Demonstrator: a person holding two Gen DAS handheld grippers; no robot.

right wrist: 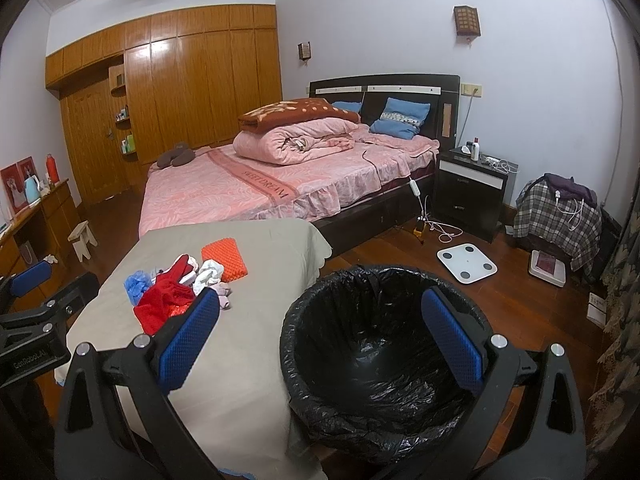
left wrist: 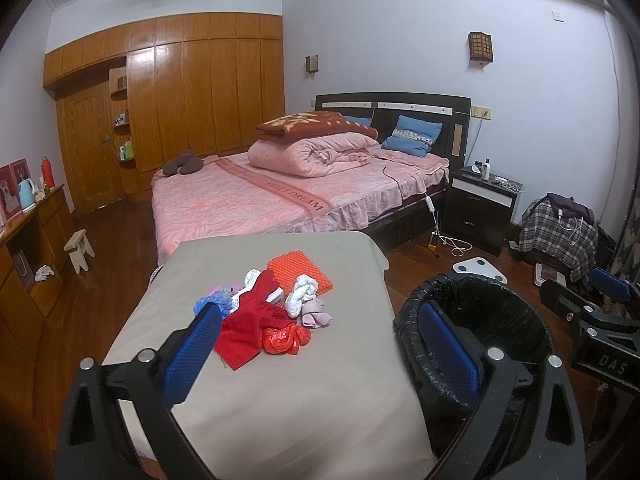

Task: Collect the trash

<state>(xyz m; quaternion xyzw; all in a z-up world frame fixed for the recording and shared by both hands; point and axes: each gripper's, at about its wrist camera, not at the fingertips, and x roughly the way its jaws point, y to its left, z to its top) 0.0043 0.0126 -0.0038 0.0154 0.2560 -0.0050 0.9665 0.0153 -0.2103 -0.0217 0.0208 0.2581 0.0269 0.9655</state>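
Note:
A grey-covered table holds a pile: a red cloth, a red plastic bag, white cloths, a blue plastic bag and an orange textured pad. The pile also shows in the right wrist view. A bin lined with a black bag stands right of the table, also in the left wrist view. My left gripper is open and empty above the table's near part. My right gripper is open and empty over the bin's near rim.
A bed with pink covers stands behind the table. A black nightstand, cables and a white scale are on the wooden floor to the right. A chair draped with plaid cloth is at far right. A wooden dresser lines the left wall.

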